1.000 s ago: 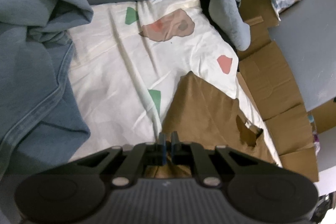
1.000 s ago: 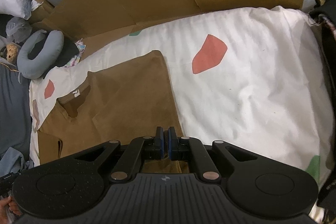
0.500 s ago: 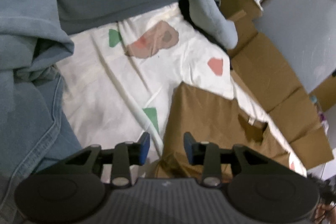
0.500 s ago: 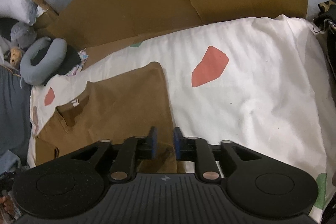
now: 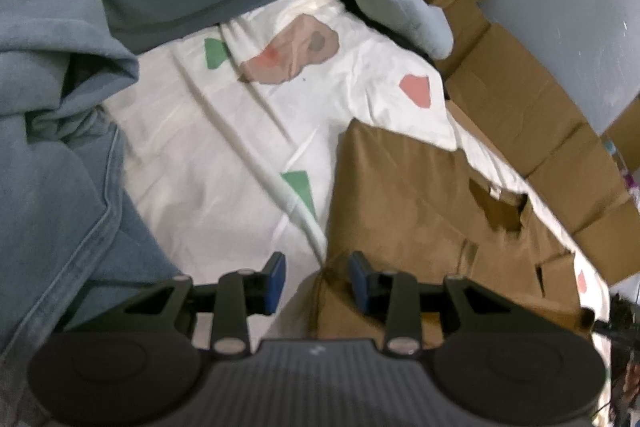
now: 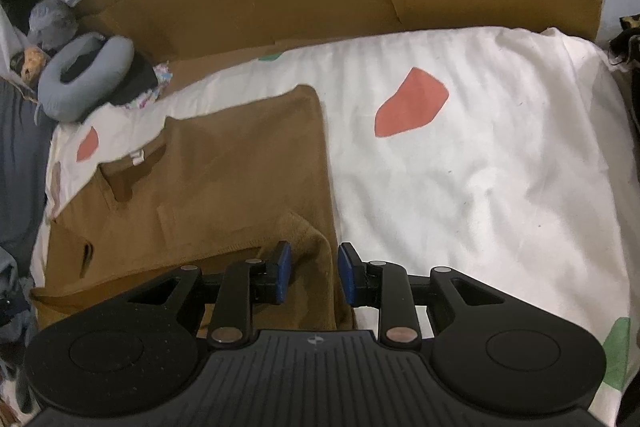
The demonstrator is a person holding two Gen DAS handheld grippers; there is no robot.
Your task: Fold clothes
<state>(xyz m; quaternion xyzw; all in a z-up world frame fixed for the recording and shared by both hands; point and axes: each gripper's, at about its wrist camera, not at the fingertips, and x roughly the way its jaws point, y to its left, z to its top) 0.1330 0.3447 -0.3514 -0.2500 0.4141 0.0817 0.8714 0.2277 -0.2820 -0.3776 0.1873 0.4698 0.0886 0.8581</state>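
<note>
left gripper (image 5: pixel 316 281): partly open, just released, holds nothing | right gripper (image 6: pixel 312 273): same, over brown shirt (image 6: pixel 224 195) hem | risk: loose fold near bed (image 6: pixel 500 167) edge springs open

No legible text, label or number anywhere.

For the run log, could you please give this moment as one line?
left gripper: jaws just opened, straddling brown garment corner | right gripper: jaws just opened, garment edge between | garment on sheet

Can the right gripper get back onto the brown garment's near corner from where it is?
Probably yes: the right gripper is open with the brown garment's raised corner fold between its fingers, nothing blocking.
</note>
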